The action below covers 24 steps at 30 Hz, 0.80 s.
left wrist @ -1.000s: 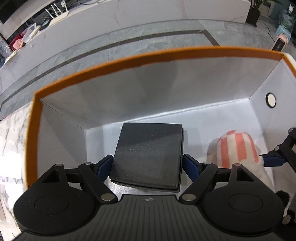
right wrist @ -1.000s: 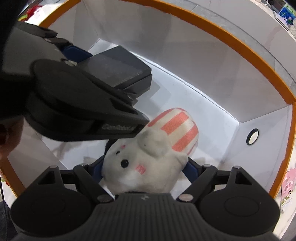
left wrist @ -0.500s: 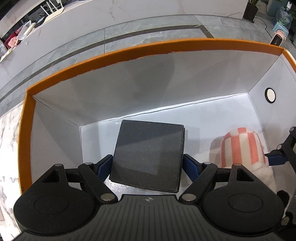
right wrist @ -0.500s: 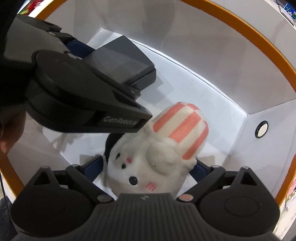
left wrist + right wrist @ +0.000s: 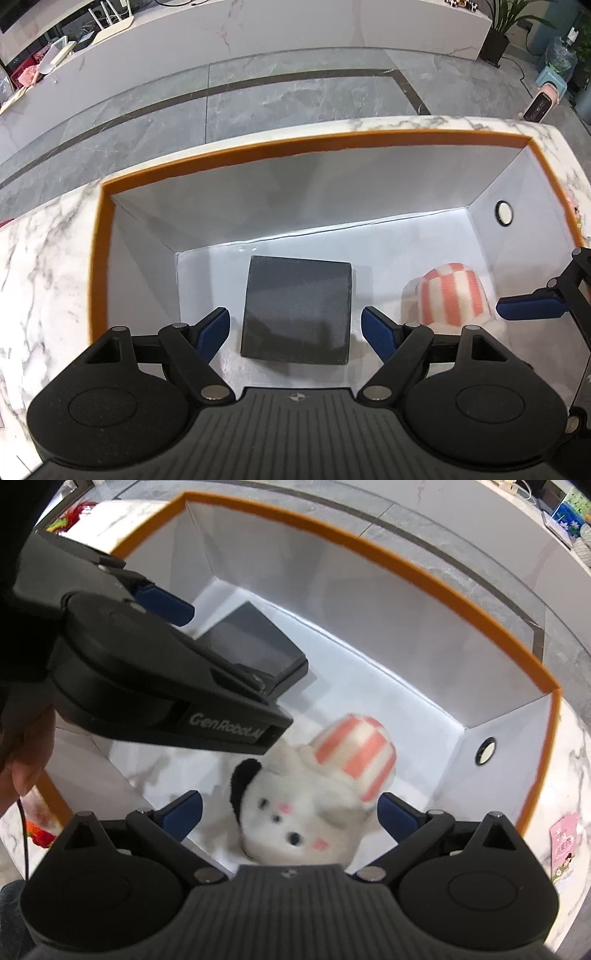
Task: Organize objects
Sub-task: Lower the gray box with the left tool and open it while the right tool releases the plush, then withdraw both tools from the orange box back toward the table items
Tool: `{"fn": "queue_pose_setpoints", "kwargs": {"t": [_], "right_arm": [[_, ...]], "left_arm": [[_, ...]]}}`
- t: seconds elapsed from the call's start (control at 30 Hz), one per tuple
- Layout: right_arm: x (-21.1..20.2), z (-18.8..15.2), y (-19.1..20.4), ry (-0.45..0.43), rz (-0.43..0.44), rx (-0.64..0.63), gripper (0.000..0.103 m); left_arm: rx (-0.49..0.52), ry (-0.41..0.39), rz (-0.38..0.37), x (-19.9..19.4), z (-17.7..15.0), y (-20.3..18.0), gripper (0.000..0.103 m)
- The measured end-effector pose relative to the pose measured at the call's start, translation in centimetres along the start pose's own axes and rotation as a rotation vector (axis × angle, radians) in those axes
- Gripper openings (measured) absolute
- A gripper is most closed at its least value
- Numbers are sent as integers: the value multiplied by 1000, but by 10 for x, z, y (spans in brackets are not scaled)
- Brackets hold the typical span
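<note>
A white box with an orange rim [image 5: 258, 147] stands on a marble table; it also shows in the right wrist view [image 5: 406, 561]. A flat black case [image 5: 297, 308] lies on its floor, also seen in the right wrist view [image 5: 255, 642]. My left gripper [image 5: 295, 328] is open above it, fingers apart from its sides. A white plush toy with a pink-striped end [image 5: 317, 805] lies on the floor to the right, its striped end visible in the left wrist view [image 5: 452, 295]. My right gripper [image 5: 290, 812] is open above it, not touching.
The box's right wall has a small round eyelet [image 5: 503, 213]. The marble table [image 5: 40, 258] surrounds the box. A pink card [image 5: 563, 838] lies on the table right of the box. Grey tiled floor lies beyond the table.
Both grippers have opened and risen. The black case and the plush toy, held a second ago, now lie released on the box floor.
</note>
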State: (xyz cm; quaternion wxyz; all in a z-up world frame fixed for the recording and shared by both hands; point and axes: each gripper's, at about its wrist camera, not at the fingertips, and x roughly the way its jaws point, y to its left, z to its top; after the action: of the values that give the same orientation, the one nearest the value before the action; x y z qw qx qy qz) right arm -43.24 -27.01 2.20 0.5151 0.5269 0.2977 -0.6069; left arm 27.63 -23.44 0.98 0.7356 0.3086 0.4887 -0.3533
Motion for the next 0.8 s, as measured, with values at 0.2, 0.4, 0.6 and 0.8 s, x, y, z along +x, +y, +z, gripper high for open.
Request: {"fn": "queue_pose_setpoints", "kwargs": {"t": [0.2, 0.4, 0.6, 0.8], "right_arm": [[-28, 0, 9, -38, -17, 1, 101], [-51, -59, 88, -77, -40, 12, 101], [-69, -106, 94, -115, -61, 36, 101], [-81, -137, 114, -146, -76, 69, 101]], "left_arm": [[-1, -38, 2, -24, -5, -1, 92], [-12, -88, 0, -59, -20, -4, 92], [-24, -126, 3, -97, -50, -13, 92], [-16, -164, 14, -133, -94, -30, 92]]}}
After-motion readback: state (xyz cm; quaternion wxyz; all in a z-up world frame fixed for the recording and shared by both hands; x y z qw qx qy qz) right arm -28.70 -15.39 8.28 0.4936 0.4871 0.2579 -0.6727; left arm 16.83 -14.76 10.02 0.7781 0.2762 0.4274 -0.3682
